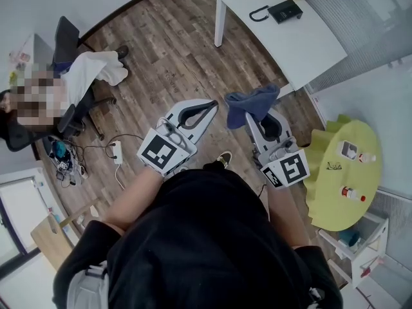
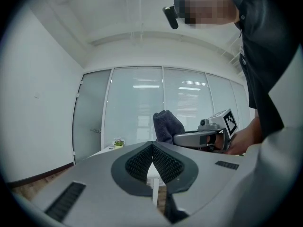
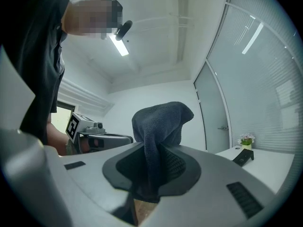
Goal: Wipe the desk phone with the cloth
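A black desk phone (image 1: 285, 9) with a curled cord lies on the white table (image 1: 302, 40) far ahead; it also shows small at the right of the right gripper view as the phone (image 3: 242, 157). My right gripper (image 1: 250, 110) is shut on a dark blue cloth (image 1: 251, 104), which stands up bunched between the jaws as the cloth (image 3: 158, 126). My left gripper (image 1: 207, 108) is shut with nothing in it; its pads (image 2: 154, 163) meet at the tip. Both grippers are held level at waist height, well short of the table.
A yellow-green round table (image 1: 344, 172) with small bottles stands at the right. A person sits in an office chair (image 1: 67, 50) at the far left, near a power strip (image 1: 117, 152) and cables on the wood floor. A small plant (image 3: 245, 140) sits on the white table.
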The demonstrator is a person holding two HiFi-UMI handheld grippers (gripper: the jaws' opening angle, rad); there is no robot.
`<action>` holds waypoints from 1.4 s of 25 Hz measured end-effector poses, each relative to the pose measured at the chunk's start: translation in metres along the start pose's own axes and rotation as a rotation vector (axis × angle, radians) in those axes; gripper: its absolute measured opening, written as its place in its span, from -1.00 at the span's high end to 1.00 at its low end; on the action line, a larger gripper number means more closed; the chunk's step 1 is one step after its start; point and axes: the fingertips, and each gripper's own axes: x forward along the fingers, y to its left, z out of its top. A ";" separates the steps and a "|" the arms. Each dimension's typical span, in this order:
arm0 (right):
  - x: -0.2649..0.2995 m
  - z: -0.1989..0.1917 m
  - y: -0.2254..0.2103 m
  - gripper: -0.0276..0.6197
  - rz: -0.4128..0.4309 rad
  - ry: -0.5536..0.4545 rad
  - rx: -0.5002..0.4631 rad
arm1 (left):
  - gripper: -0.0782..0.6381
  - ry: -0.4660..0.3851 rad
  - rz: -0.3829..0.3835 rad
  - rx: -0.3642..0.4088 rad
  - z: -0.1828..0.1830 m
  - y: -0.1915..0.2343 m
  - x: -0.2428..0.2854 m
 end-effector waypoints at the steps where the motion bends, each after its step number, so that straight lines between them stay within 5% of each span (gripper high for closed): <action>1: -0.001 0.000 -0.007 0.64 0.003 0.002 0.002 | 0.75 0.005 0.005 0.001 0.000 0.001 0.007; 12: 0.001 -0.005 -0.068 0.64 0.004 0.014 0.000 | 0.75 0.035 0.070 0.016 -0.002 0.015 0.062; 35: 0.148 -0.009 -0.195 0.64 -0.179 0.064 0.025 | 0.75 0.054 -0.113 0.031 -0.003 0.186 0.168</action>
